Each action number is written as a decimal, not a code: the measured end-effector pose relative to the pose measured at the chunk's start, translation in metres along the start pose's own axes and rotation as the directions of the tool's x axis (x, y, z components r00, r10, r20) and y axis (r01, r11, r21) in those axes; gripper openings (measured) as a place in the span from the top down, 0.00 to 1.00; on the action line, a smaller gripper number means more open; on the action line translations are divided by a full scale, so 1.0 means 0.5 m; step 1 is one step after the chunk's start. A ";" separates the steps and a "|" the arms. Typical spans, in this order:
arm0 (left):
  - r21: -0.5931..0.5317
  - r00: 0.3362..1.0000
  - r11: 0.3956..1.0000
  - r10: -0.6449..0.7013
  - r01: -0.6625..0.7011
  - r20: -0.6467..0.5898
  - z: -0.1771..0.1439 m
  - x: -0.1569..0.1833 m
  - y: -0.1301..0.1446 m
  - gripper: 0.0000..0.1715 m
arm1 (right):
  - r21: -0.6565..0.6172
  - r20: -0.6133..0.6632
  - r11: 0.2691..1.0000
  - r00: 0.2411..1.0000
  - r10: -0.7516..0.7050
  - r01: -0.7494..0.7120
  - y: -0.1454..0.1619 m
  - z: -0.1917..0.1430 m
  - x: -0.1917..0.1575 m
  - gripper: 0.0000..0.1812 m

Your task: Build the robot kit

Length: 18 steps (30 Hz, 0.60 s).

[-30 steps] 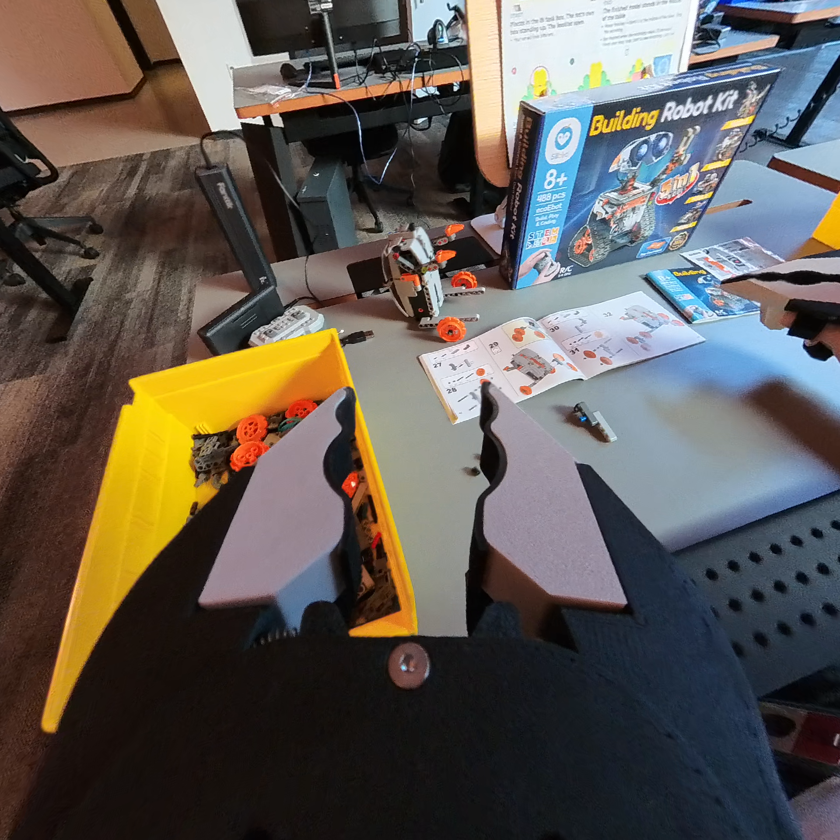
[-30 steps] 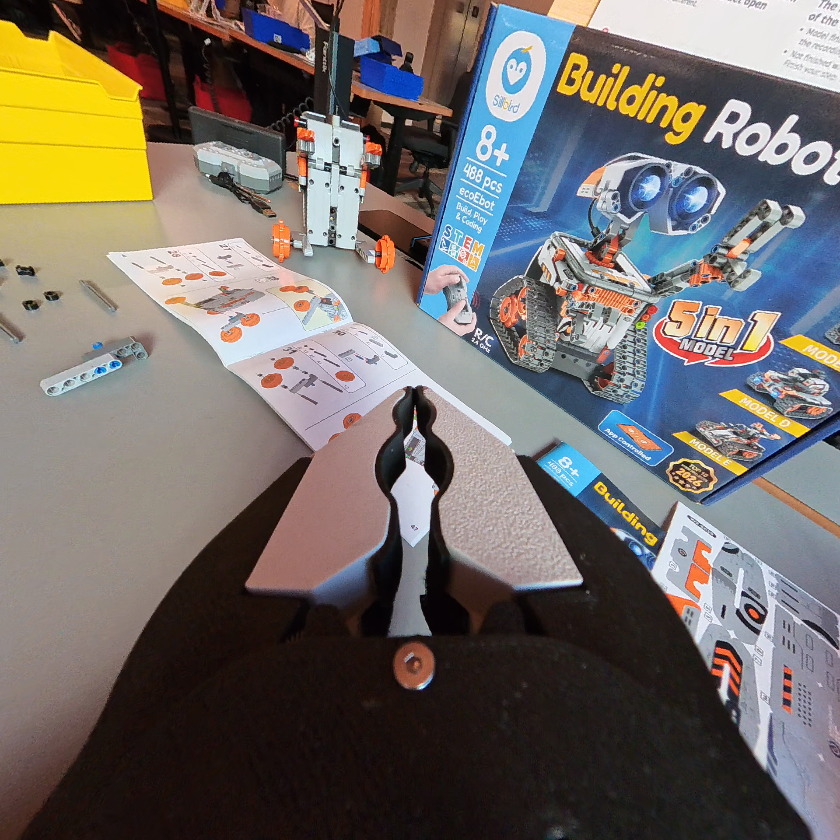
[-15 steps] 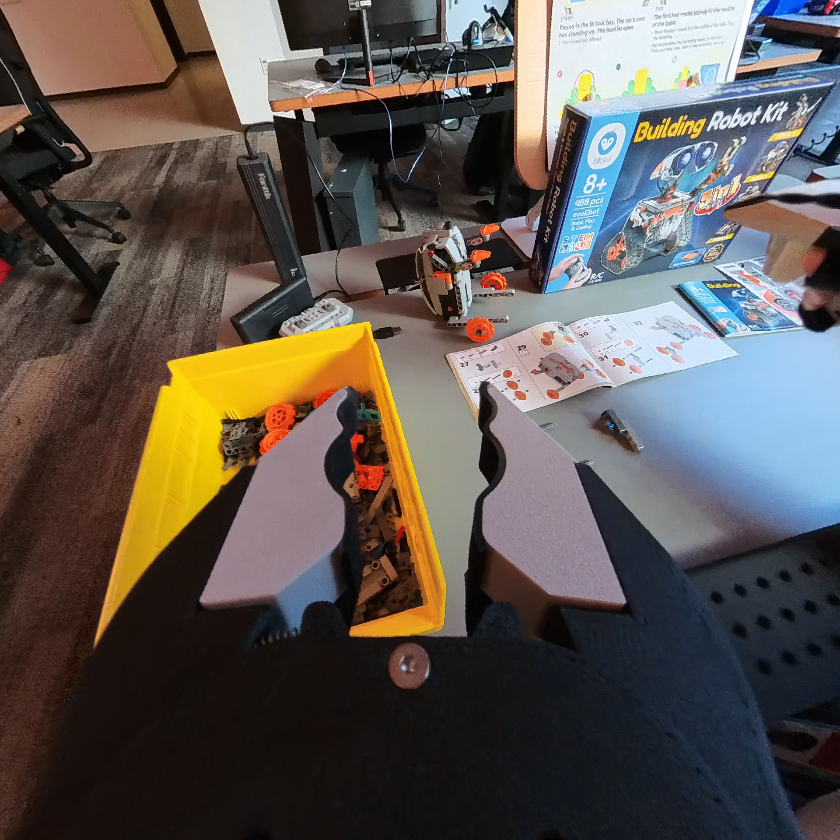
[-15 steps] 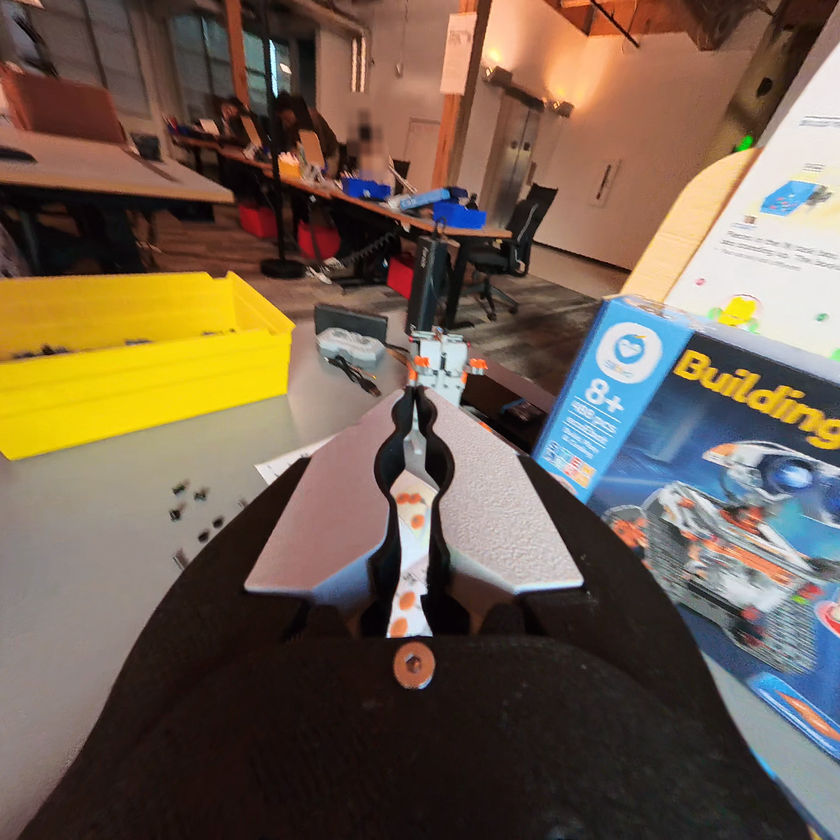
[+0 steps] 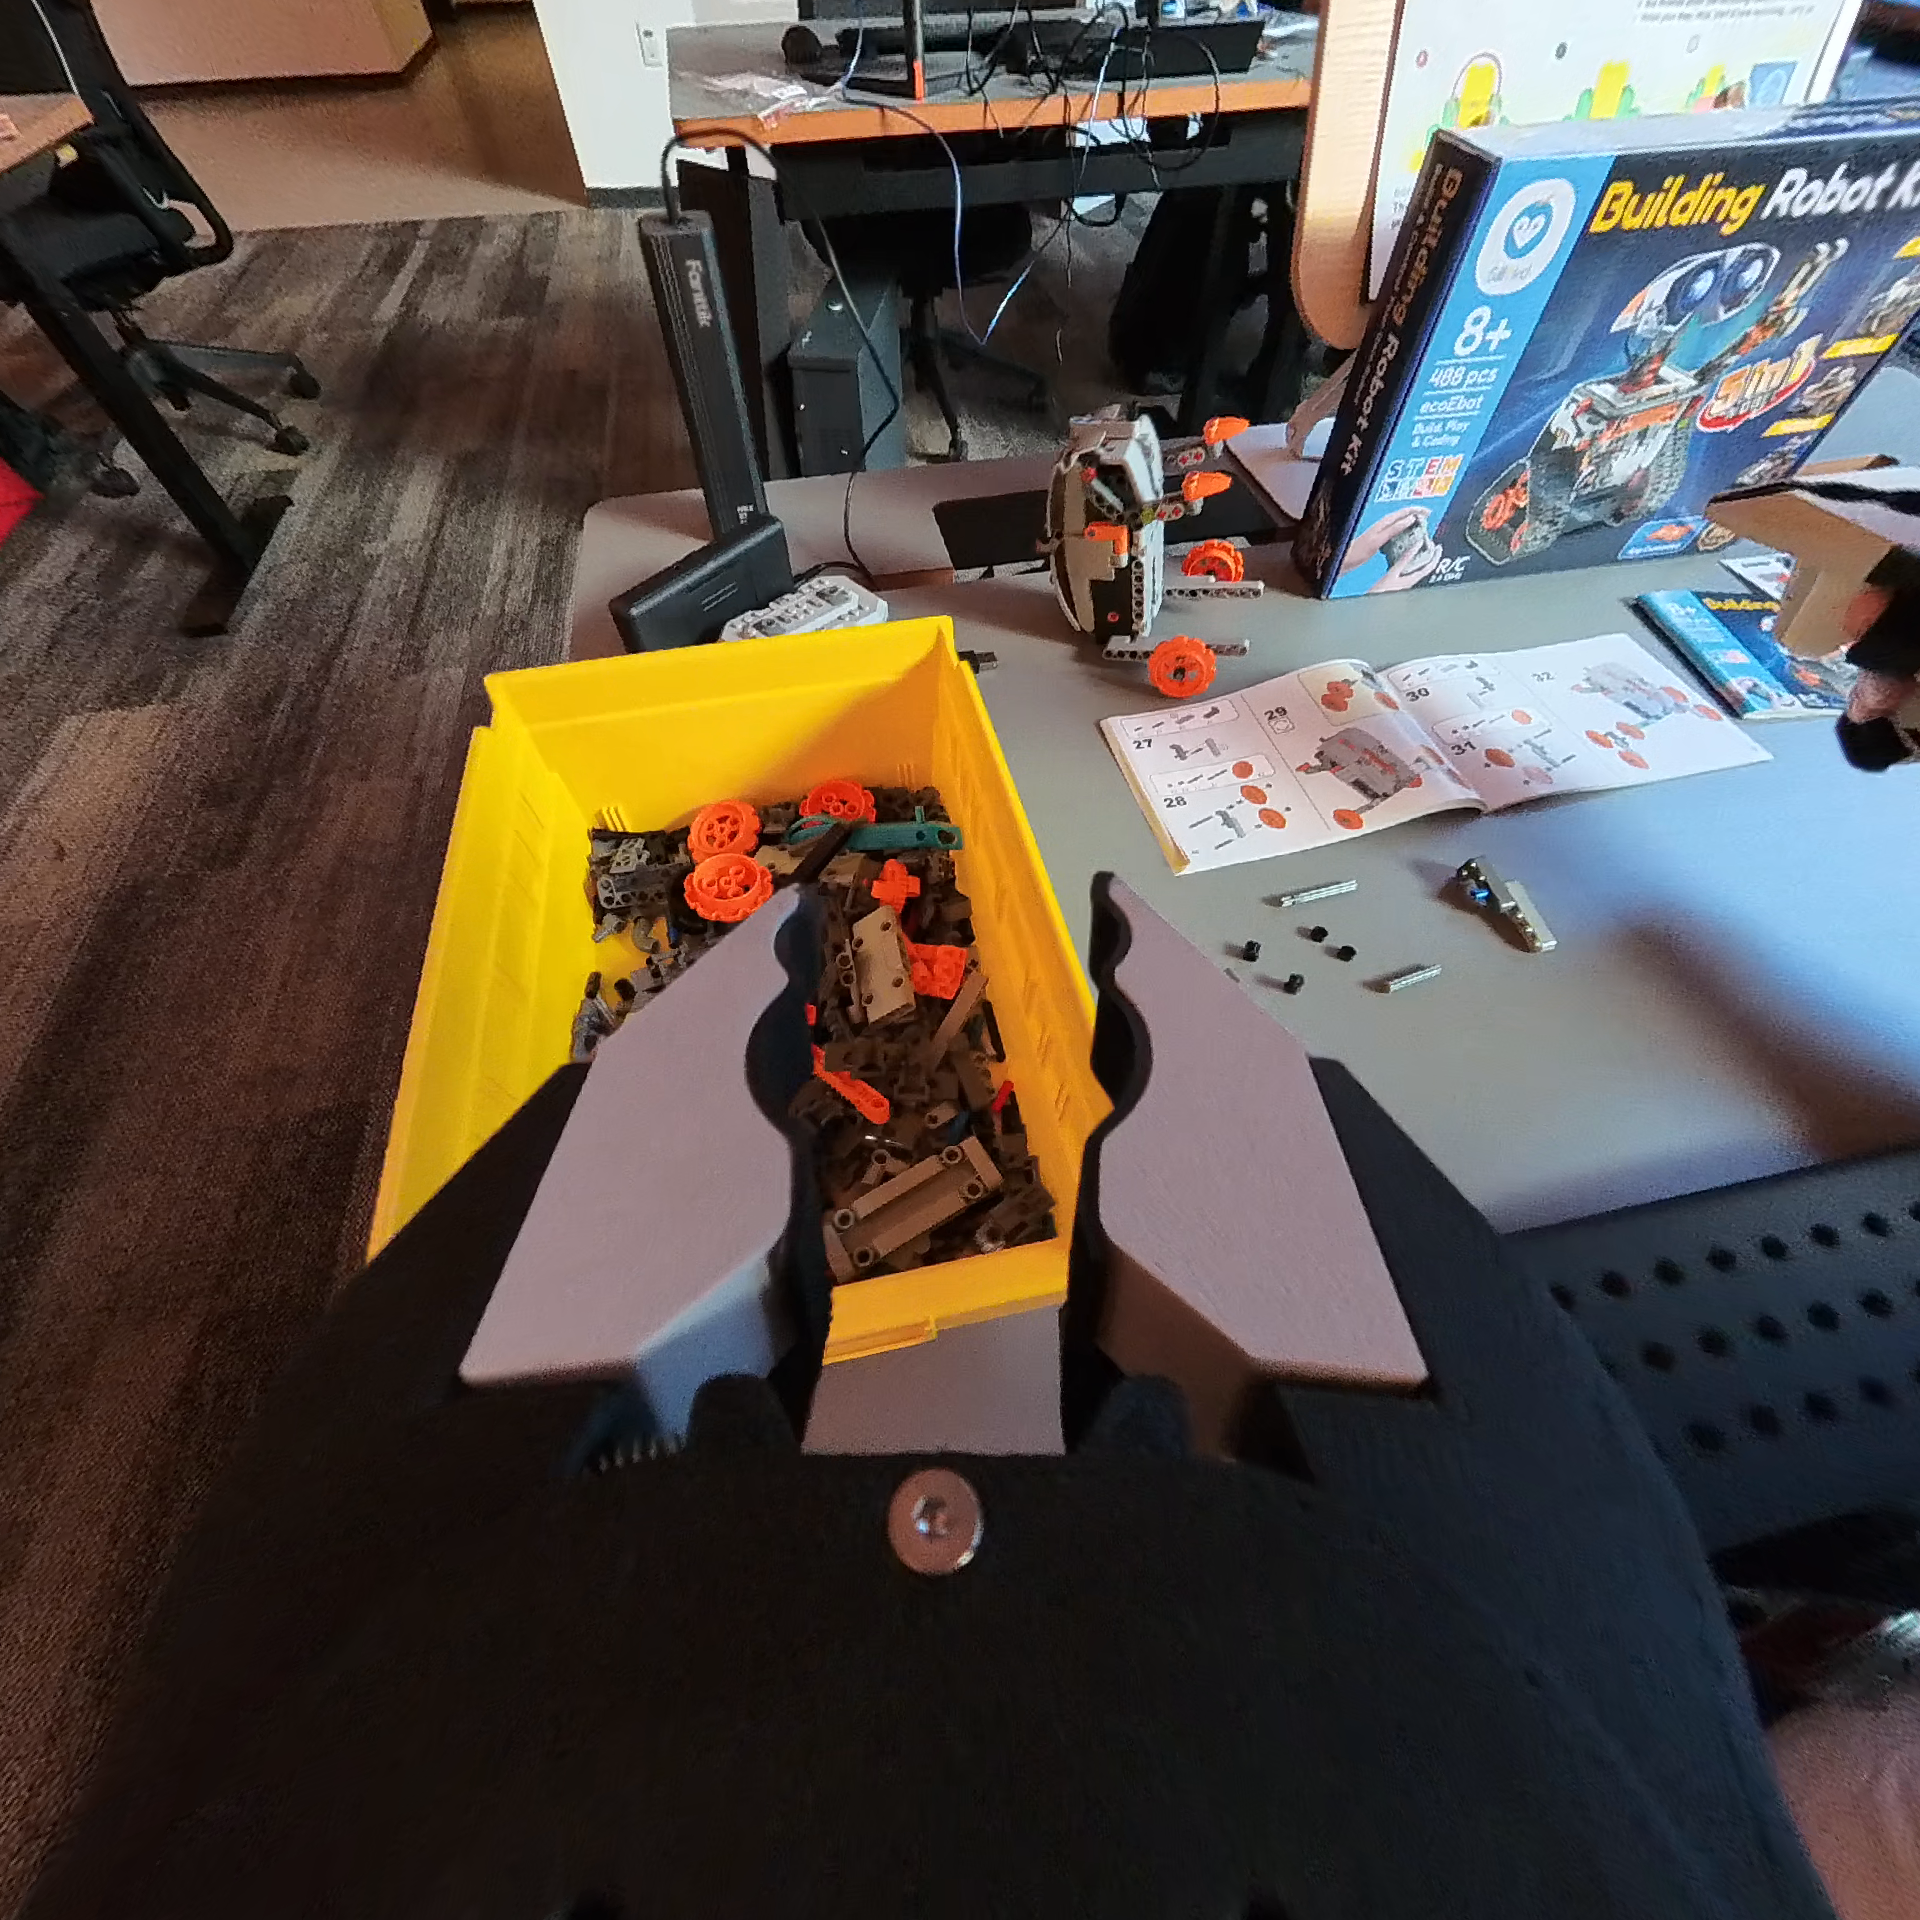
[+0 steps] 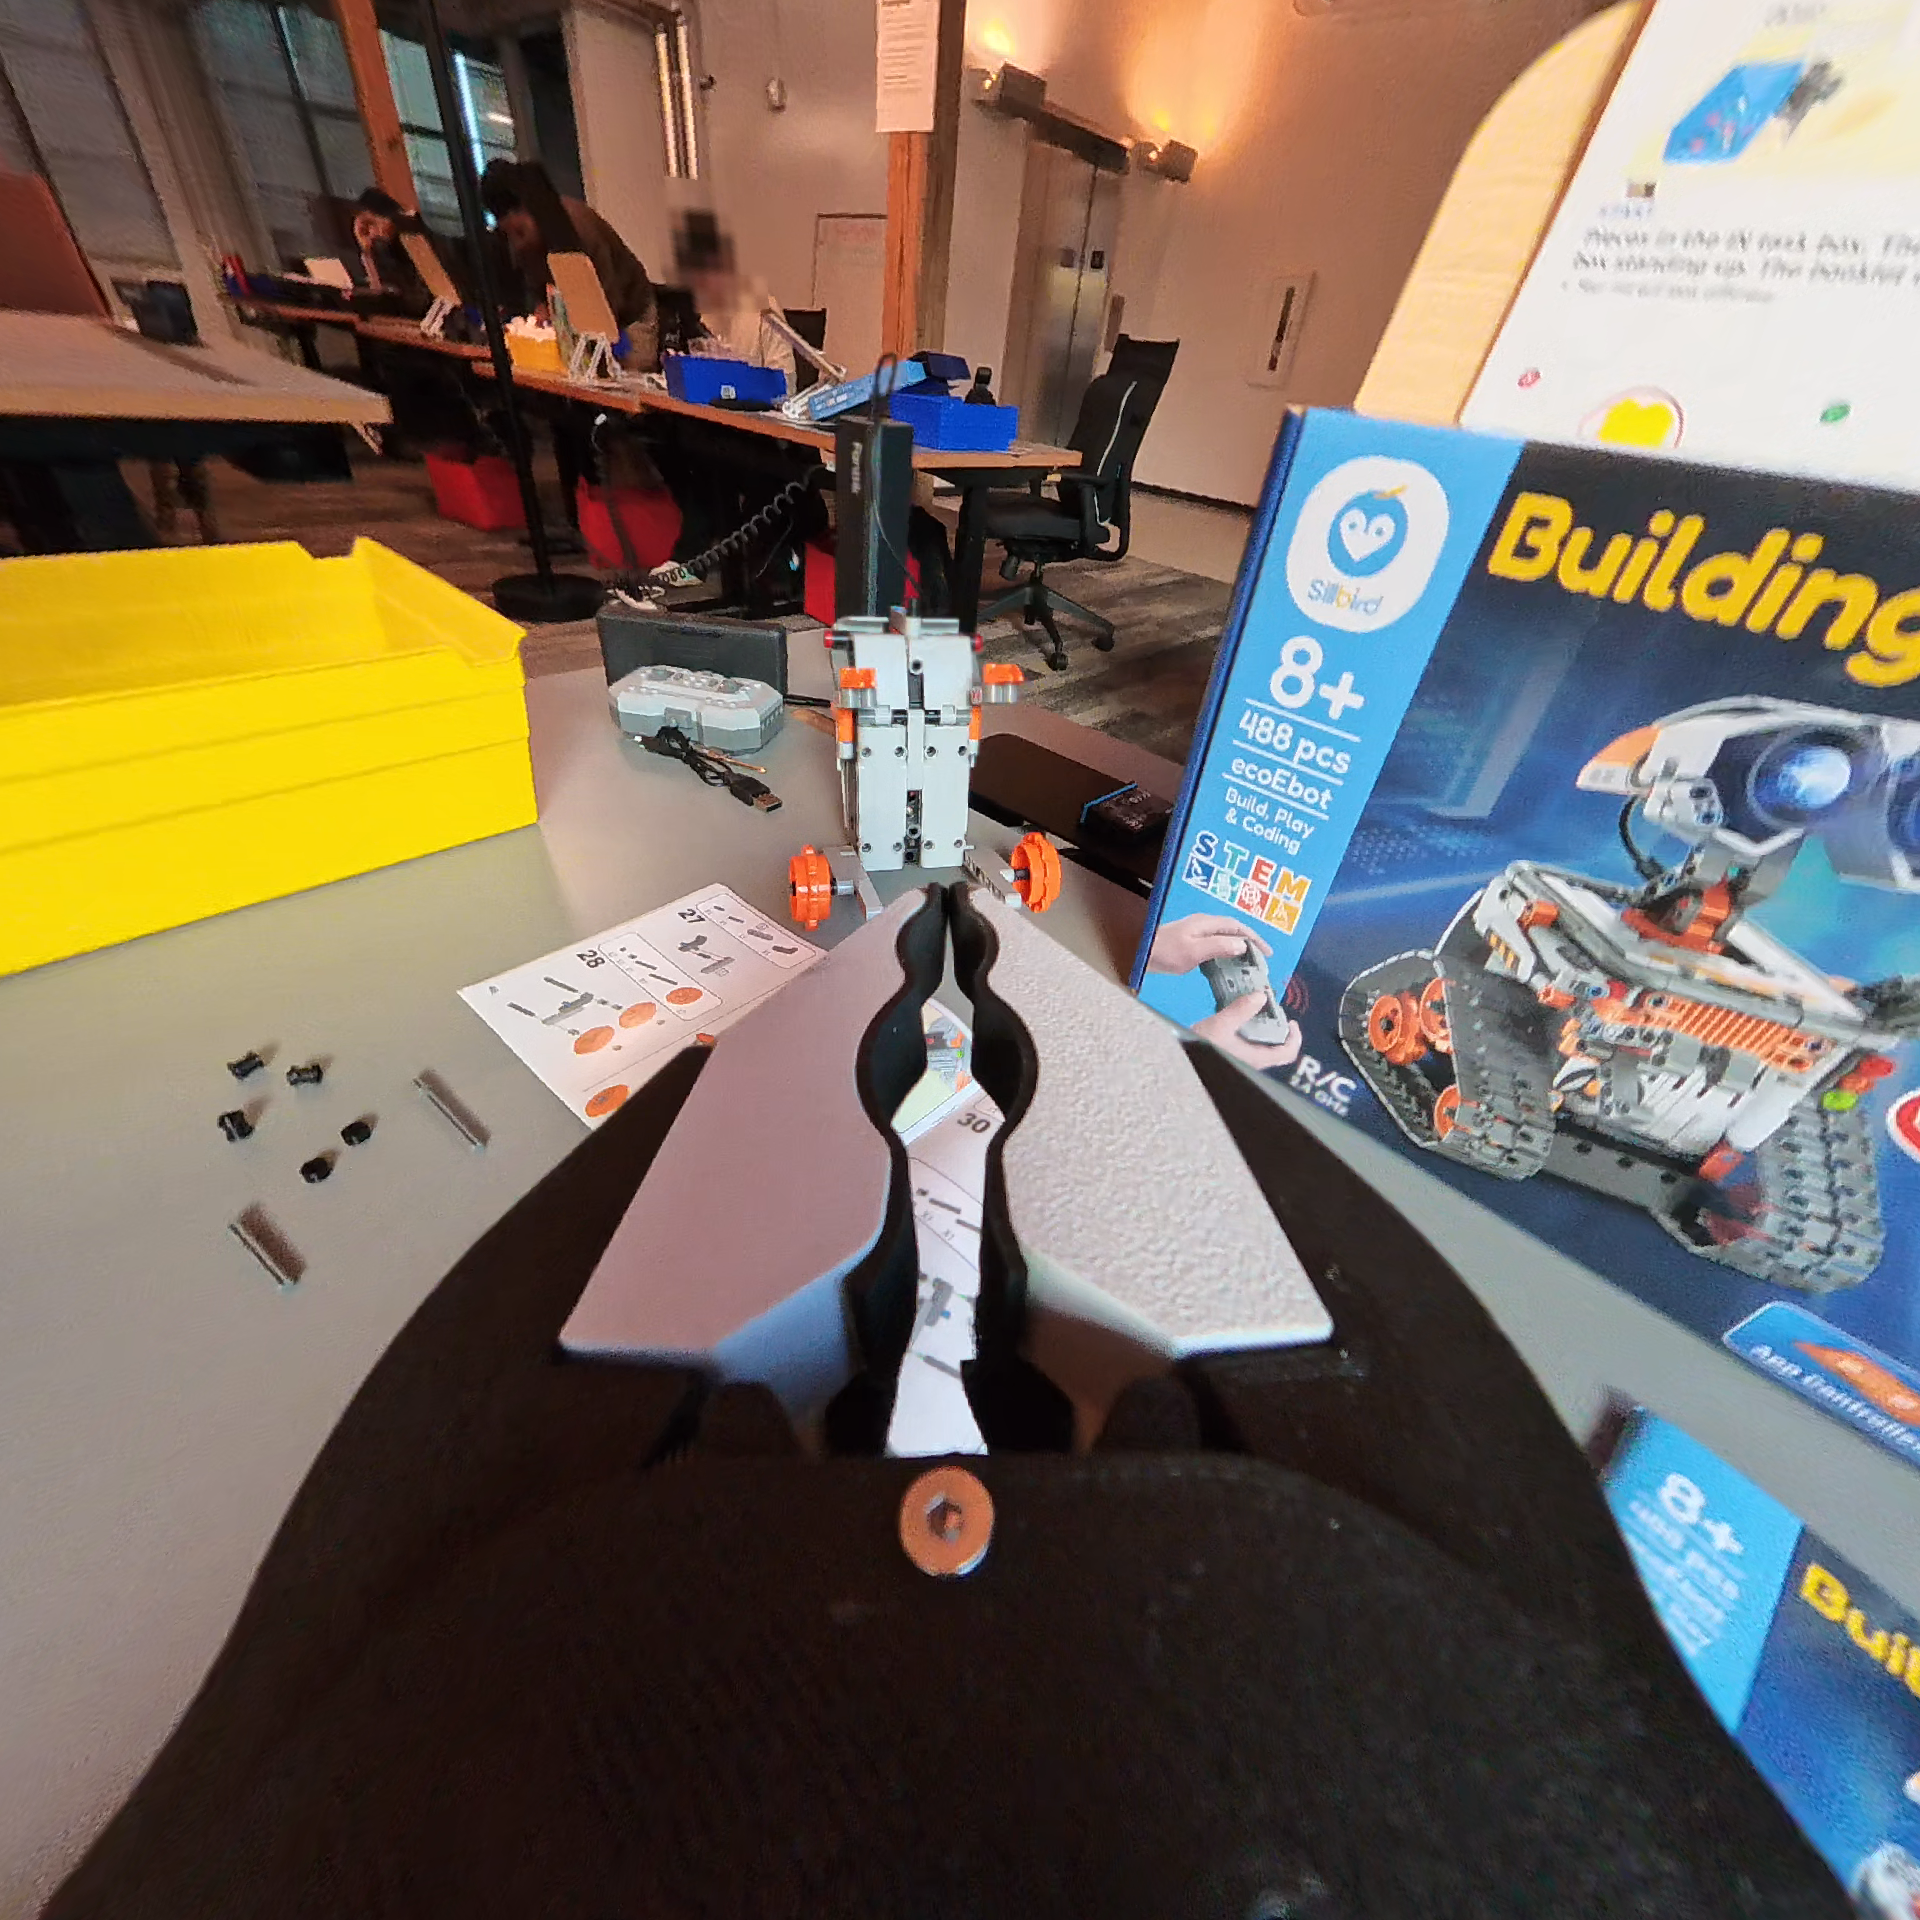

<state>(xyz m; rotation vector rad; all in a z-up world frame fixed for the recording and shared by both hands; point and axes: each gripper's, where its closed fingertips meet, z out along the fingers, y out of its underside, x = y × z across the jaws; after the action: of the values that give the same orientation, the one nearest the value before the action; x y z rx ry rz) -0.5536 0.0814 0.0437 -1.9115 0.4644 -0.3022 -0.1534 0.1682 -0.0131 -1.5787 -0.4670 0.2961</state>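
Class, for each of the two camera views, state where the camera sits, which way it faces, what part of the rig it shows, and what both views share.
Left wrist view: behind the open left gripper, looking down at the yellow bin of parts.
Right wrist view: behind the shut right gripper, low over the table, facing the part-built robot.
Both share the bin, robot, instruction booklet and kit box.

Left wrist view looks steeply down past its jaws from high up; right wrist view sits low, near the tabletop (image 6: 156, 1403). Both share the half-built robot (image 5: 1117, 530) ahead.
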 end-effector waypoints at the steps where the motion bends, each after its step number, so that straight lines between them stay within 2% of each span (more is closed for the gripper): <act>1: -0.001 1.000 1.000 0.004 -0.004 -0.003 0.001 -0.002 0.004 0.71 | -0.004 0.000 1.000 1.000 0.024 -0.024 0.004 0.002 0.002 1.00; 10: -0.032 0.999 0.999 -0.002 0.001 -0.053 0.016 -0.042 0.037 0.76 | -0.045 -0.004 0.999 1.000 0.015 -0.015 0.032 0.021 -0.008 1.00; 18: -0.088 0.998 0.996 -0.030 0.026 -0.050 0.032 -0.098 0.072 0.77 | -0.138 0.020 0.979 0.989 -0.149 0.150 0.068 0.051 -0.047 1.00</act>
<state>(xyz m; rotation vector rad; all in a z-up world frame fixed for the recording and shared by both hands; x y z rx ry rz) -0.5969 0.1049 0.0045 -2.0005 0.4921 -0.3551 -0.1817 0.1790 -0.0508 -1.6680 -0.6221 0.1590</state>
